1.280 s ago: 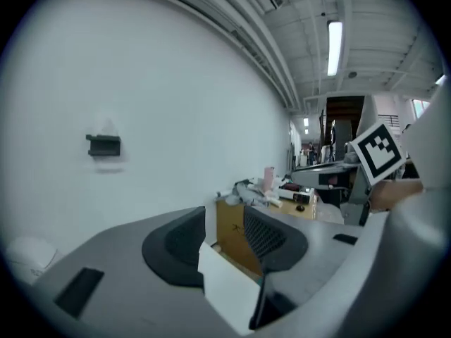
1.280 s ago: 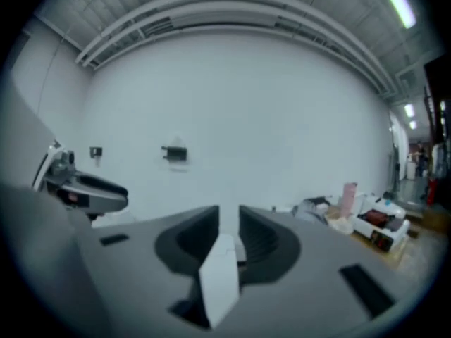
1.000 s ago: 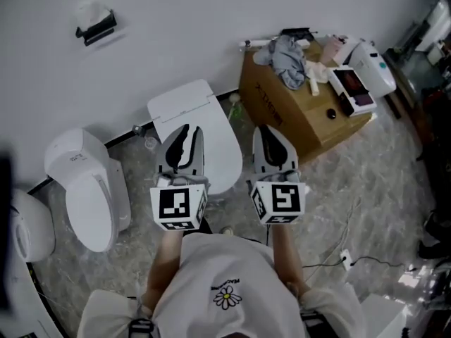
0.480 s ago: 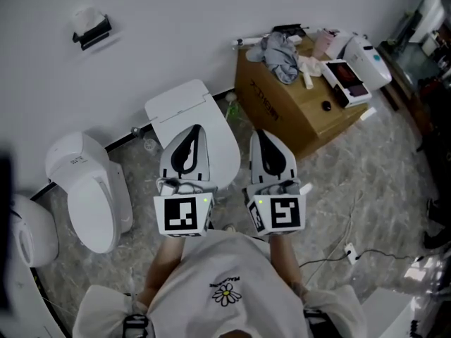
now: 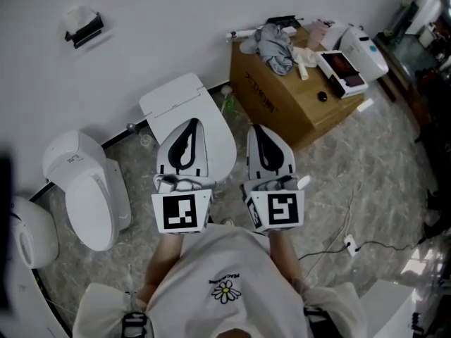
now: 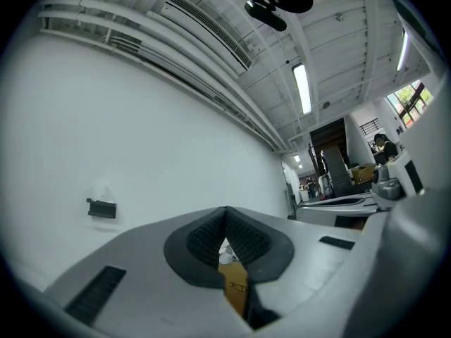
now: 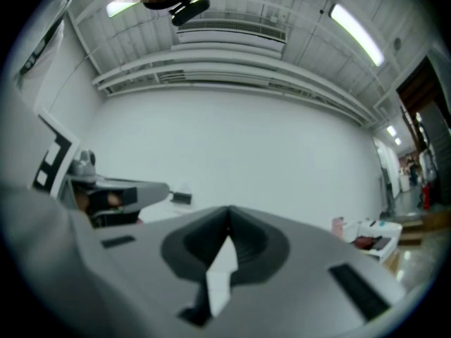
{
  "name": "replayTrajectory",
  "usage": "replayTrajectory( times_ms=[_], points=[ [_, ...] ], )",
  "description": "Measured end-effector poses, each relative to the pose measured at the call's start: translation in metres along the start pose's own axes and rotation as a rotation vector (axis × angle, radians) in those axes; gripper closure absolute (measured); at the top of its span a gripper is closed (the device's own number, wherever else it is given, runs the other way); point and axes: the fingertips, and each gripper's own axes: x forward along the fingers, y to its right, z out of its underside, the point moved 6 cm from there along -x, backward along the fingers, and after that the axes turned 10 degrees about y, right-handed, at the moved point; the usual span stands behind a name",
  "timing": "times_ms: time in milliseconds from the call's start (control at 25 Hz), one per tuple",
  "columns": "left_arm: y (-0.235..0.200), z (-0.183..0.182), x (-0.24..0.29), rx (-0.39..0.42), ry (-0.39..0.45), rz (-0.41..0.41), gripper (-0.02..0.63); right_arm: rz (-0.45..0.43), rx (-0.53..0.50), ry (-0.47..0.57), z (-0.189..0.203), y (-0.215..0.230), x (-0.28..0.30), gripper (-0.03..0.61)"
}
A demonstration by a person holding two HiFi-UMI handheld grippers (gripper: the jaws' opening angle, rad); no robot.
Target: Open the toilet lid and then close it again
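- The white oval toilet lid [image 5: 220, 136] was down, with the toilet at the floor's wall edge, next to a brown cardboard box [image 5: 296, 101].
- The left gripper [image 5: 189, 123] hovered over the lid, jaws pinched together, nothing in them.
- The right gripper [image 5: 257, 129] was just beside it, same deal.

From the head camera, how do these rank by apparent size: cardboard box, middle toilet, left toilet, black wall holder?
1. cardboard box, largest.
2 and 3. middle toilet and left toilet: they look alike, and the middle one is partly covered, so I won't rank them.
4. black wall holder, smallest.
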Motion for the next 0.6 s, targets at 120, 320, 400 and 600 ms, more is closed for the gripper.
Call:
replayTrajectory(
  times_ms=[120,320,400,600],
  points=[
    [0.0015,0.001,-0.0015,0.003,-0.006,-0.01,0.589,0.005,0.005,-0.008,0.002,0.0044,-0.003,0.549],
    [-0.0023,-0.0022,-0.0014,0.023,0.0,-0.025,0.589,0.011,0.015,-0.009,0.0027,0.0086,-0.0009,0.549],
    [-0.0034,-0.0031,-0.0017,0.02,-0.001,-0.03,0.589,0.012,0.017,-0.011,0.0021,0.0087,-0.0018,0.549],
    [-0.0062,0.0,-0.0029,0.012,-0.004,-0.037,0.589,0.009,0.007,-0.014,0.0032,0.0076,-0.003,0.549]
  ],
)
